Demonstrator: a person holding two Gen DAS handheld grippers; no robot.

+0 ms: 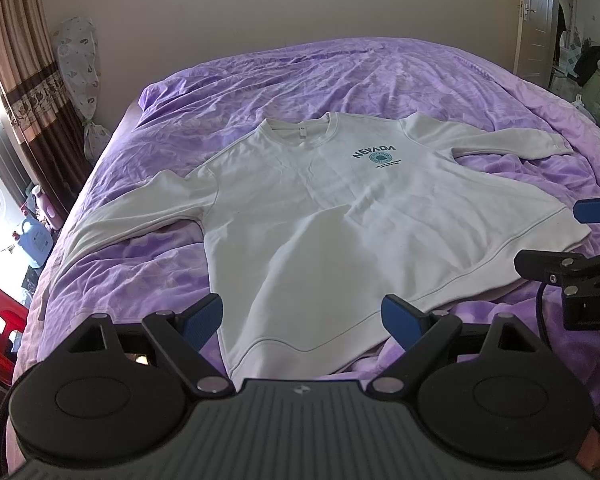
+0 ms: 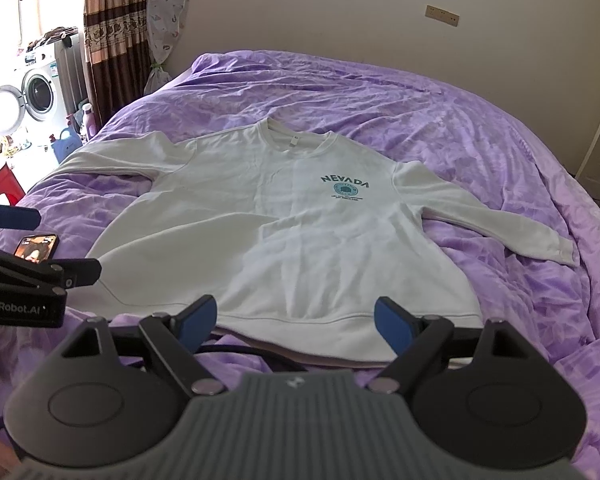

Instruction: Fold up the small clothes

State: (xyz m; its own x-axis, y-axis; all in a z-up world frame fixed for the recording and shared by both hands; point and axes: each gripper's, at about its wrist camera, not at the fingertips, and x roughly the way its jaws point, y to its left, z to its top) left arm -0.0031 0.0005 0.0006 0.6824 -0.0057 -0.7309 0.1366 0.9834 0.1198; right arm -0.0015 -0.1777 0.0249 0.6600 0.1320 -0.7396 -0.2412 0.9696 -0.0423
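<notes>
A white sweatshirt (image 1: 332, 216) lies spread flat, front up, on the purple bed cover (image 1: 228, 92), both sleeves stretched out to the sides. The left gripper (image 1: 302, 320) hovers just short of the hem, jaws wide apart, holding nothing. The right gripper (image 2: 296, 322) hangs likewise by the hem, jaws apart and empty. A phone (image 2: 36, 248) lies on the cover beside the sweatshirt.

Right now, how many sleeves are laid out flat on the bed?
2. The left sleeve stretches toward the window side; the right sleeve angles out toward the door side. Both lie on the purple bedspread, neither folded over the sweatshirt yet.
</notes>
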